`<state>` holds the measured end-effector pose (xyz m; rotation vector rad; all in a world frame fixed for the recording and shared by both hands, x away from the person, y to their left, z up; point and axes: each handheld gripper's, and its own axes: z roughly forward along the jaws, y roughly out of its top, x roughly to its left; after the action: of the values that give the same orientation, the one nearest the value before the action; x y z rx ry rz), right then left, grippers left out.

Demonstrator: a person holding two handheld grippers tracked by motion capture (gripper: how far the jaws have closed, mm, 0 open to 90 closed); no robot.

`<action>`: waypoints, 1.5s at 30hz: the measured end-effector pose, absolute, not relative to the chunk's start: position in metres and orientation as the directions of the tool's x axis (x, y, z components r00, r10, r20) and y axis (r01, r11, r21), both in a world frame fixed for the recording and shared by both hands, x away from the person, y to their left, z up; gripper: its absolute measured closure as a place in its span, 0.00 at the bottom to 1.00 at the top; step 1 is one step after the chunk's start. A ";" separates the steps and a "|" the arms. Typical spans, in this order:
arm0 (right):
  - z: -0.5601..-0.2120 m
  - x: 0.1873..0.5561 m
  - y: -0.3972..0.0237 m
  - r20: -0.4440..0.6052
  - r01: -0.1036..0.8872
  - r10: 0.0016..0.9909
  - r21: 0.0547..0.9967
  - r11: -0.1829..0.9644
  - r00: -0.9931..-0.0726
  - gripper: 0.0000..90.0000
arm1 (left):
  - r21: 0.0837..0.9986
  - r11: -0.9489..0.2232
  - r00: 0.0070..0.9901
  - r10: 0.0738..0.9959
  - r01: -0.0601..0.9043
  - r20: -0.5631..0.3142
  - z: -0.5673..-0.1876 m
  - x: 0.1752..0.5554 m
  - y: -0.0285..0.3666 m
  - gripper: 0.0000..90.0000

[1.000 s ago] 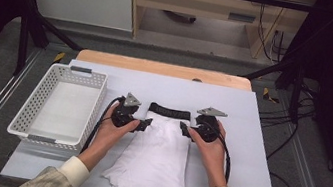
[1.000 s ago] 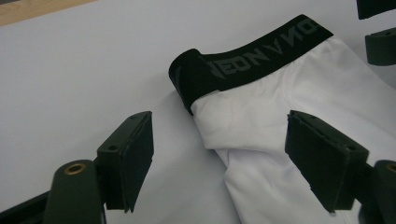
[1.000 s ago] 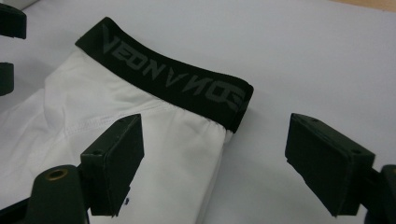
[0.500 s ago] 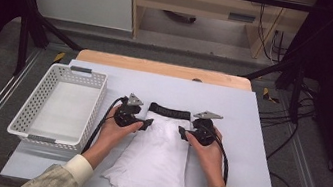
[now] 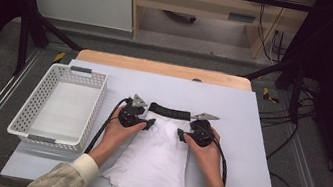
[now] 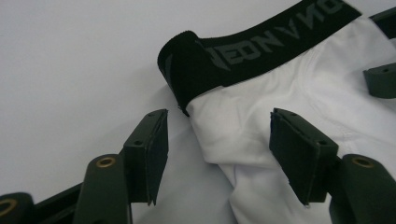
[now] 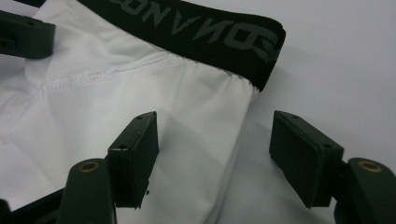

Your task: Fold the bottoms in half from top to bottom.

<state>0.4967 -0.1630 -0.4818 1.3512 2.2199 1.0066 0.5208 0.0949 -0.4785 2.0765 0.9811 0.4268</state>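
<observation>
White folded garment with black elastic waistband (image 5: 157,158): long axis runs from surface's near edge toward far edge. My left hand-held gripper (image 6: 219,149) straddles left side edge below waistband, right hand-held gripper (image 7: 212,154) straddles right; both jaws apart, just been closing, fabric edge between, not yet pinched.

In the high view my hands cover the upper corners of the white garment (image 5: 155,167), and its lower hem runs off the picture's bottom edge. The grey lettering on the black waistband (image 5: 169,111) is too small to read there (cropped in both gripper views).
</observation>
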 end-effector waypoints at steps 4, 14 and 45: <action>-0.483 0.500 -0.160 0.063 0.613 0.873 0.736 0.287 -0.484 0.39 | 0.764 -0.399 0.640 0.768 0.507 -0.024 -0.485 0.529 0.093 0.45; -0.480 0.514 -0.158 0.064 0.625 0.874 0.725 0.291 -0.481 0.50 | 0.758 -0.416 0.662 0.749 0.503 -0.029 -0.483 0.541 0.086 0.60; -0.427 0.517 -0.157 0.030 0.504 0.837 0.811 0.299 -0.546 0.93 | 0.851 -0.314 0.678 0.732 0.421 -0.065 -0.429 0.535 0.092 0.91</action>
<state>0.5173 -0.1571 -0.4275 1.1993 2.1722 1.1344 0.5348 0.0916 -0.4289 1.9523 0.8957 0.4169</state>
